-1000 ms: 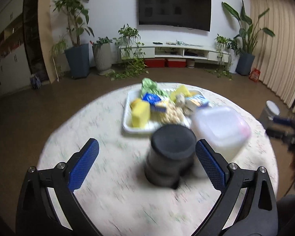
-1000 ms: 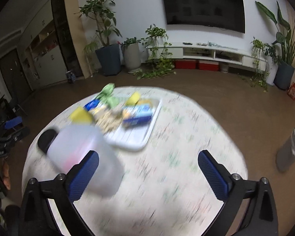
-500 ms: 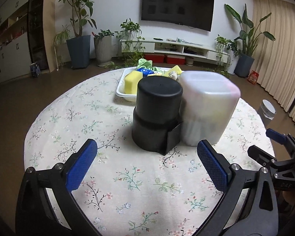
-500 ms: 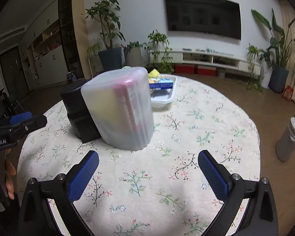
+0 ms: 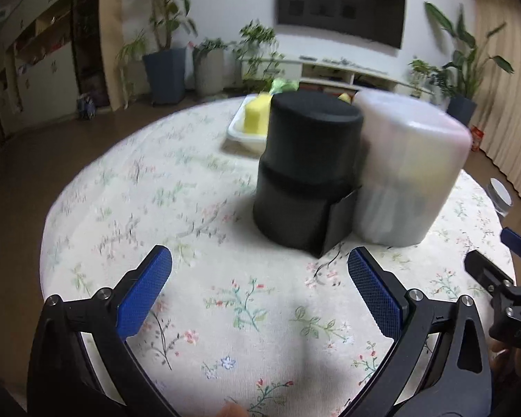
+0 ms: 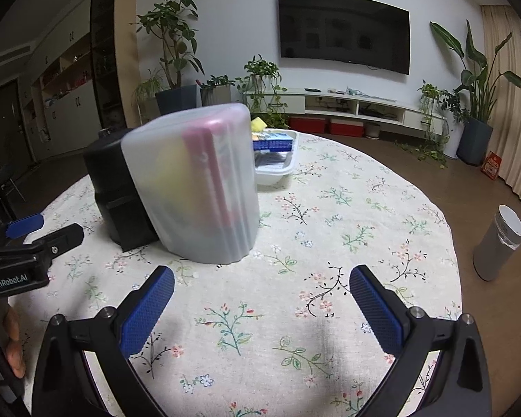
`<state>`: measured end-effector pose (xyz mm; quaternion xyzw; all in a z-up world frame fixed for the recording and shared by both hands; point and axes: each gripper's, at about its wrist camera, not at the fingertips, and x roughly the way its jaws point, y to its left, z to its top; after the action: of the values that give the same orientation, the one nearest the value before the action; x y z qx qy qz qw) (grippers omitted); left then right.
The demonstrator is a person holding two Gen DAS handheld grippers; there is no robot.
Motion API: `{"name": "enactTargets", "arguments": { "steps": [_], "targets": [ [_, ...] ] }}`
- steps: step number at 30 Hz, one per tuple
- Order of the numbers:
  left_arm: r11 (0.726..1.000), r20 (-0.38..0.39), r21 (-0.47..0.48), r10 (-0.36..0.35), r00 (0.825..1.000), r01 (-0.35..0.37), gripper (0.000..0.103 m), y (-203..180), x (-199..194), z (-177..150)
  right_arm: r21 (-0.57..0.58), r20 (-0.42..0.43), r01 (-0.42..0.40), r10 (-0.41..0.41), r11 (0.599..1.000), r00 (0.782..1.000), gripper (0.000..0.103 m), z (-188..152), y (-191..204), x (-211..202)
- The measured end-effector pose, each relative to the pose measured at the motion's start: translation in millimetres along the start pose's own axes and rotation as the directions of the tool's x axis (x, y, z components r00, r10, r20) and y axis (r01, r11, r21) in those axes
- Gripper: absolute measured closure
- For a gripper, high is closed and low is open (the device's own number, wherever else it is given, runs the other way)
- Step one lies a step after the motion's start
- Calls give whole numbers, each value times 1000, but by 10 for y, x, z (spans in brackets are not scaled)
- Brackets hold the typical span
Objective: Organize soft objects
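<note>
**Both grippers empty, containers ahead, soft goods at the far tray**

Flowered cloth [image 6: 347,208] covers the round table, and nearest each camera the blue pads stand wide apart with nothing between them: the left gripper [image 5: 258,295] and right gripper [image 6: 262,307] both hover low over bare cloth.

Just beyond, at about 12 o'clock from the left gripper, a black canister [image 5: 305,170] stands upright, touching or nearly touching the translucent container [image 6: 198,184] at its 3 o'clock; pink and yellow shapes show dimly through the frosted wall.

Farther off, past both, the white tray [image 6: 278,170] holds the loose soft items: a yellow sponge [image 5: 257,116] and a blue packet [image 6: 272,142].

Judging from this, the next reach should clear the tall containers rather than brush them. Approach the tray from the side or above, close gently on one squashy piece, and expect it to deform under the pads.
</note>
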<state>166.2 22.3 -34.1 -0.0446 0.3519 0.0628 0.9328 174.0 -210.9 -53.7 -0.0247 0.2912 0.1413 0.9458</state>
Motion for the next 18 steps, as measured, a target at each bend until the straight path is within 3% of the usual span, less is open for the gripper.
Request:
{"name": "enactTargets", "arguments": {
  "steps": [3,10,18],
  "targets": [
    [1000,-29,-8,8,1000,-8,0,-12,43,-38,-10,8,10,-10,1000,1000,0,-6,19,-9],
    [999,5,19,30,1000,-30,0,-117,-26,-60,27,15,36,-37,999,999,0,8,-26,-29],
    [1000,14,29,-7,1000,7,0,-203,-40,-63,64,6,30,-31,997,1000,0,29,56,-37]
  ]
}}
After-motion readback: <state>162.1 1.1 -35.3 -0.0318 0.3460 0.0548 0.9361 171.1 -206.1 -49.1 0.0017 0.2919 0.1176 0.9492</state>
